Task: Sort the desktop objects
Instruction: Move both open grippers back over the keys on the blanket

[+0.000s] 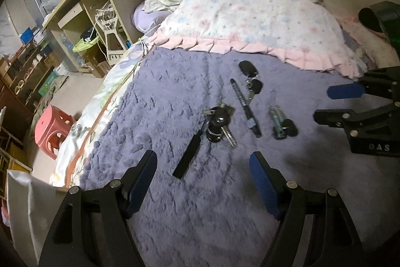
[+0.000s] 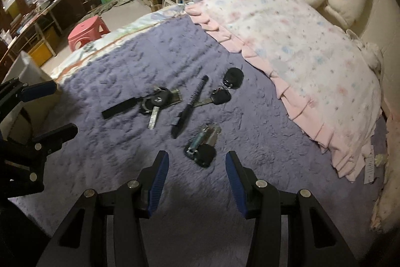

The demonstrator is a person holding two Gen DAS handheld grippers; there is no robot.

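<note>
Four small things are laid on a purple fleece blanket (image 1: 175,192) on a bed: a key bunch with a black strap (image 2: 150,101), a black pen (image 2: 190,106), a pair of black fobs (image 2: 228,86) and a key set (image 2: 202,147) nearest. Both the left gripper (image 1: 202,182) and right gripper (image 2: 196,174) are held with fingers wide and empty. Bare blanket is seen near the grippers. A floral pillow (image 2: 300,49) bounds the far right, and the bed edge is seen at the far left.

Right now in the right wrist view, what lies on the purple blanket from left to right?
Black strap → key bunch with round black fob → black pen → small key set with black tag → two black fobs on a ring.
</note>
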